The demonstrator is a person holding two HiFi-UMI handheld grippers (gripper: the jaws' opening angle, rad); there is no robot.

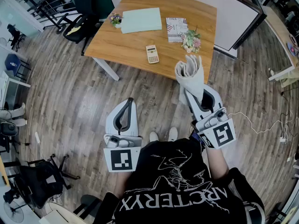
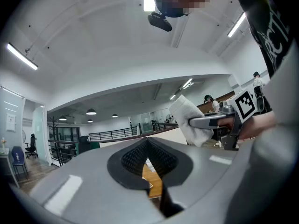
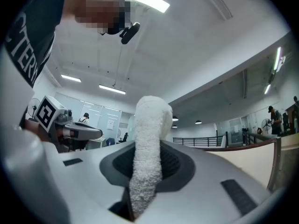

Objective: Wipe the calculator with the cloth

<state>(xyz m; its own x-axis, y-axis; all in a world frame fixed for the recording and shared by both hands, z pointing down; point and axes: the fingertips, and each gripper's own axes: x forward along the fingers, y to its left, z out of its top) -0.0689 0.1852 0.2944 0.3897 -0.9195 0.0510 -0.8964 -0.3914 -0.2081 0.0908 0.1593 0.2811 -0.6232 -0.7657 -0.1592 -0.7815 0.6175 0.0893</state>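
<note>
Head view: small beige calculator [image 1: 152, 53] lies on the light wooden counter [image 1: 135, 43], upper centre. Left tongs [image 1: 129, 101] and right tongs [image 1: 189, 93] are mid-frame, well apart from it.
Left gripper view: tips together, nothing between.
Right gripper view: clamped on the white terry cloth [image 3: 149, 125], which stands upright.

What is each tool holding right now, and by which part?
Right tool grips the white cloth by its folded middle; left tool holds nothing, shut.
</note>
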